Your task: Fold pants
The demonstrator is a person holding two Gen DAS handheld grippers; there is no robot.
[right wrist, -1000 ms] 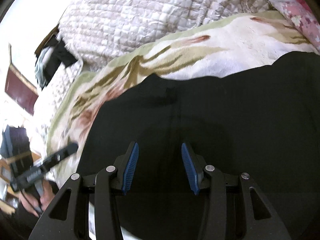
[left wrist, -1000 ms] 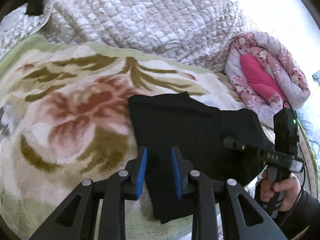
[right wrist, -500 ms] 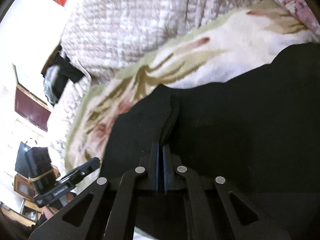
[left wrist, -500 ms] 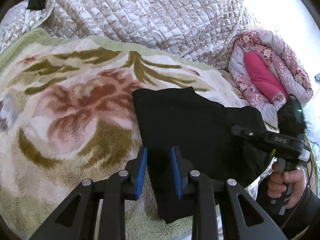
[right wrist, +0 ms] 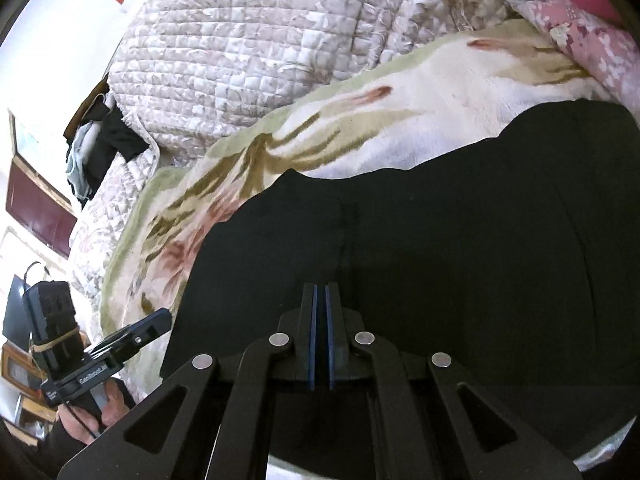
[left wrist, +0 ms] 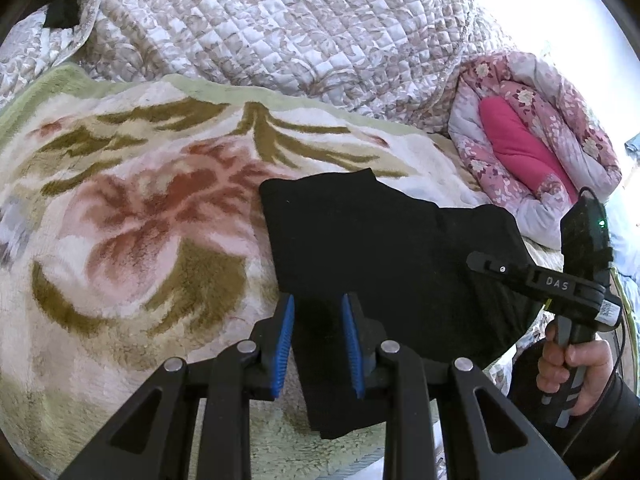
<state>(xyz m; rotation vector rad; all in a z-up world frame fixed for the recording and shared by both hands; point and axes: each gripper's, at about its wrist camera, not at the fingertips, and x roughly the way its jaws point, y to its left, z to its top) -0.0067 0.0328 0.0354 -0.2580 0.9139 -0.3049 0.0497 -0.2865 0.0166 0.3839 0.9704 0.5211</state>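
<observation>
Open floral blanket (left wrist: 132,240) left of the black pants (left wrist: 384,248), free to pass. Quilted bedspread (left wrist: 280,28) heaps up behind, pink floral comforter (left wrist: 532,140) blocks far right. Right gripper (left wrist: 476,260) hangs over pants' right edge.

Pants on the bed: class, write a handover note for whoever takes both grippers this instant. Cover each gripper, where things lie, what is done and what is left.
Left gripper: open, over the near strip of the pants, holding nothing.
Right gripper: jaws together over the black cloth; whether they pinch any of it cannot be told.
The pants lie on the floral blanket, already in a compact, folded-looking shape with a narrow strip toward the bed's near edge.
Done: at least some folding, by the look of it.
Left, probably: check the right grip, make the last fold and smooth it.
</observation>
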